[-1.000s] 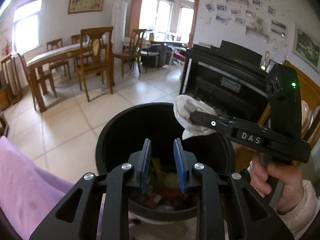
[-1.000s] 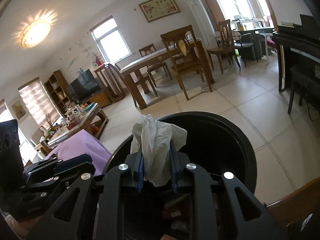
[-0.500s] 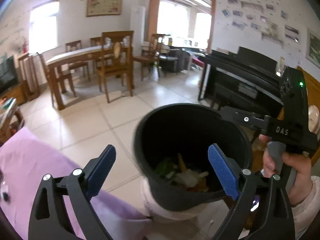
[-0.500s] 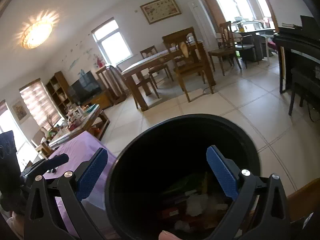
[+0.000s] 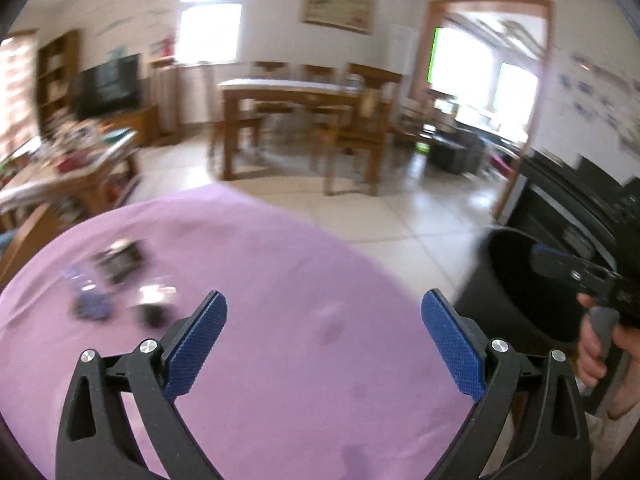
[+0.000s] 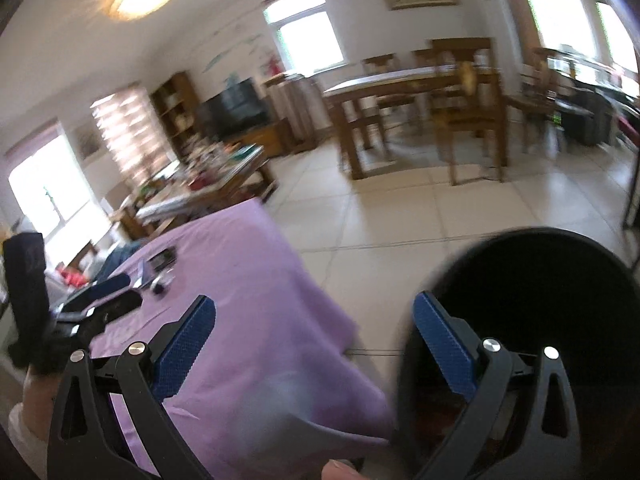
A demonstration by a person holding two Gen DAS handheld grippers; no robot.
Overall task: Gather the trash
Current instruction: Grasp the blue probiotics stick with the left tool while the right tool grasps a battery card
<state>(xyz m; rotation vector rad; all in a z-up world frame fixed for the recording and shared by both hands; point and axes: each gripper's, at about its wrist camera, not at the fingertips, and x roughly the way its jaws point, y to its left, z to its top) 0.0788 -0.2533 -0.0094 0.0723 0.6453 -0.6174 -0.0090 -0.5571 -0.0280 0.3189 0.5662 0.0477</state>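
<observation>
The black trash bin (image 5: 516, 280) stands on the floor at the right of the purple-clothed table (image 5: 280, 280); its dark inside fills the lower right of the right wrist view (image 6: 540, 280). Blurred bits of trash lie on the cloth's far left: a dark wrapper (image 5: 120, 258), a bluish piece (image 5: 90, 304) and a small pale bit (image 5: 154, 300); the wrapper (image 6: 160, 260) shows again in the right wrist view. My left gripper (image 5: 323, 300) hangs over the cloth, its jaws opening with nothing between them. My right gripper (image 6: 313, 300) is open and empty between cloth and bin.
Beyond the tiled floor stand a wooden dining table with chairs (image 5: 304, 120), a cluttered low table (image 6: 208, 184) at the left and a black piano (image 5: 568, 200) behind the bin. A hand (image 5: 600, 344) holds the other gripper at the bin's rim.
Both grippers opened wide; the white tissue left the right gripper and lies in the bin. Both then swung left, away from over the bin toward the purple cloth.
</observation>
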